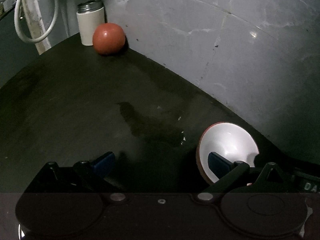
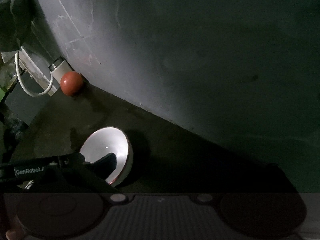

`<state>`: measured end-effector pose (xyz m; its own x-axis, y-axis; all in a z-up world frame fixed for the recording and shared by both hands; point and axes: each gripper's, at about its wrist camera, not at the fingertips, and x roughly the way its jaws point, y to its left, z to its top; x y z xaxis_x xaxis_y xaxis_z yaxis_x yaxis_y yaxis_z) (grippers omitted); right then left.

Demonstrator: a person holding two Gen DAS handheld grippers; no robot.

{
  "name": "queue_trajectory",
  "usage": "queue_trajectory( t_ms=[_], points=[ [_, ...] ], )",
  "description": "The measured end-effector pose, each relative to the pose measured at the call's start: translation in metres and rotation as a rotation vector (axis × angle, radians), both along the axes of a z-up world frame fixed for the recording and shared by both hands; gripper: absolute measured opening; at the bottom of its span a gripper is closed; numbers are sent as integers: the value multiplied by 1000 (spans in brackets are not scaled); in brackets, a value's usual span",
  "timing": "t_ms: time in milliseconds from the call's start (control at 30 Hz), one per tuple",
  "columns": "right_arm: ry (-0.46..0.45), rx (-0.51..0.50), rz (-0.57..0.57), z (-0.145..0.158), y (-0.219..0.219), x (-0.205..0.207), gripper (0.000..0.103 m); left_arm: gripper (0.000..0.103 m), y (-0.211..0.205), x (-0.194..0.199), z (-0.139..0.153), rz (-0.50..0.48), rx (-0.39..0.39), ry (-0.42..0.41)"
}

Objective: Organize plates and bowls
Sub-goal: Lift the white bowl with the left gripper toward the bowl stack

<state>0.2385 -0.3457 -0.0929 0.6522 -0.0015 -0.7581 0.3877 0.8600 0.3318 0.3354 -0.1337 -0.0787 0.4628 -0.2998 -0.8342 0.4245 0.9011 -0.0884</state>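
Observation:
A bowl [image 1: 228, 140], white inside with a red outside, stands on the dark counter [image 1: 80, 100] close to the wall. My left gripper [image 1: 161, 163] is open wide; its right blue pad hangs over the bowl's inside and its left pad is over bare counter. In the right wrist view the same bowl [image 2: 106, 146] lies at lower left. My right gripper [image 2: 188, 168] is open too. Its left finger [image 2: 106, 164] reaches into the bowl, its right finger is lost in shadow far to the right. Neither gripper presses on the bowl.
A round red object [image 1: 109, 39], perhaps an upturned bowl, sits in the far corner beside a white canister [image 1: 91, 26] with a metal top. A white cable [image 1: 36, 30] loops beyond the counter's left edge. The grey wall [image 1: 220, 50] bounds the counter. A black bar labelled GenRobot [image 2: 30, 171] crosses the lower left.

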Motion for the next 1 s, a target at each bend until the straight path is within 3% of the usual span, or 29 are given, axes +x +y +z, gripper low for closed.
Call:
queue_trajectory(
  t_ms=[467,600,733,800,1000],
  points=[
    [-10,7,28,-2,9,4,73,79,-7,-3,0,-39,-13,15],
    [-20,34,37,-2,11,6,59,69,-10,-5,1,-74,-33,31],
    [-31,49,41,-2,13,8,44,48,-12,-7,1,-93,-47,47],
    [-36,58,45,-2,14,8,37,43,-11,-7,1,-98,-58,54],
    [-49,91,59,-2,15,11,24,28,-8,-10,2,-102,-111,74]
  ],
)
